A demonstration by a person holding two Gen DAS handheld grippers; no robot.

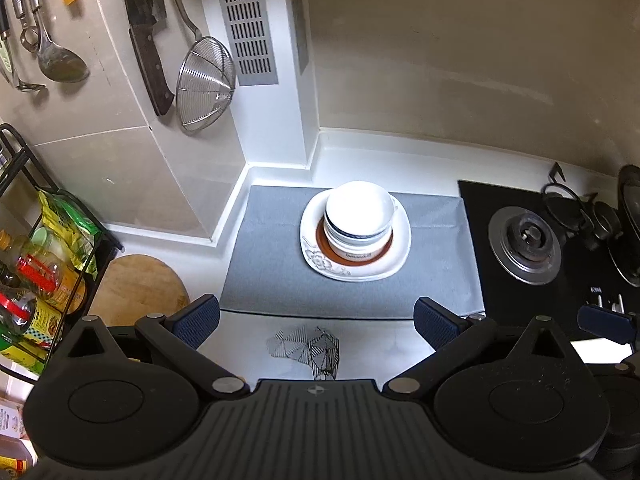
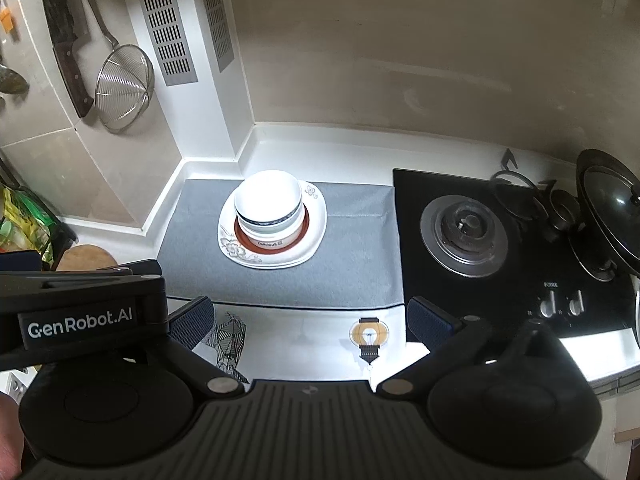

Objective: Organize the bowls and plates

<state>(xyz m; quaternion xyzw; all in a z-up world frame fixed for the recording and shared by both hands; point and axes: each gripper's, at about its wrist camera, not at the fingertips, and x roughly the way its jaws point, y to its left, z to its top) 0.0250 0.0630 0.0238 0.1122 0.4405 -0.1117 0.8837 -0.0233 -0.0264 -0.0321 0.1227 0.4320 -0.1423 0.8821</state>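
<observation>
Left gripper [image 1: 316, 320]: yours, spread wide, gripping nothing.
Right gripper [image 2: 310, 318]: yours, likewise released.
Bowls [image 1: 357, 218]: nested on the plates [image 1: 394, 254].
Grey mat [image 1: 272, 264]: under them, beside the stove [image 1: 524, 240].

White counter [image 1: 372, 152] under grey mat [image 1: 272, 264], black hob [image 1: 520, 288], wooden board [image 1: 136, 284].

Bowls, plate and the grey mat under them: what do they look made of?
Bowls: probably glazed ceramic; glossy white with bright glare and blue rim bands. Plate: likely the same, shiny white with a printed flower and a brown ring. Mat: looks like matte fabric or felt, with no shine and a fold line.
</observation>
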